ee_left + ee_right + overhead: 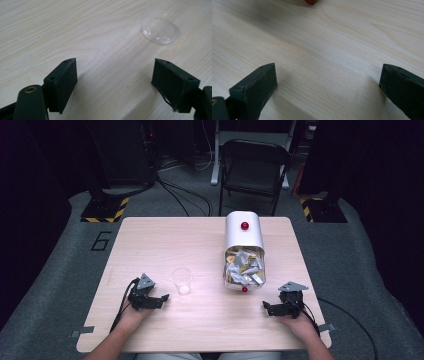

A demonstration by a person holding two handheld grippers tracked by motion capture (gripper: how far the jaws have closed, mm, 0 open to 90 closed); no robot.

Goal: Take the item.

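A clear plastic cup (181, 280) stands upright on the wooden table (165, 245), left of centre. Right of it a white bin (243, 247) lies on its side with its mouth toward me, stuffed with several small packets (244, 267); a red knob (244, 226) sits on its top side and another (245, 289) at its lower rim. My left gripper (162, 299) rests open on the table just left of the cup, jaws wide with bare wood between them; the cup's base (161, 30) lies ahead of them. My right gripper (266, 308) rests open below the bin's mouth, nothing between its jaws.
A black folding chair (254, 167) stands beyond the table's far edge. Cables (180, 195) run across the grey floor, and striped stand bases (102, 210) sit at the far left and far right. The red knob (311, 1) peeks in at the top of the right gripper view.
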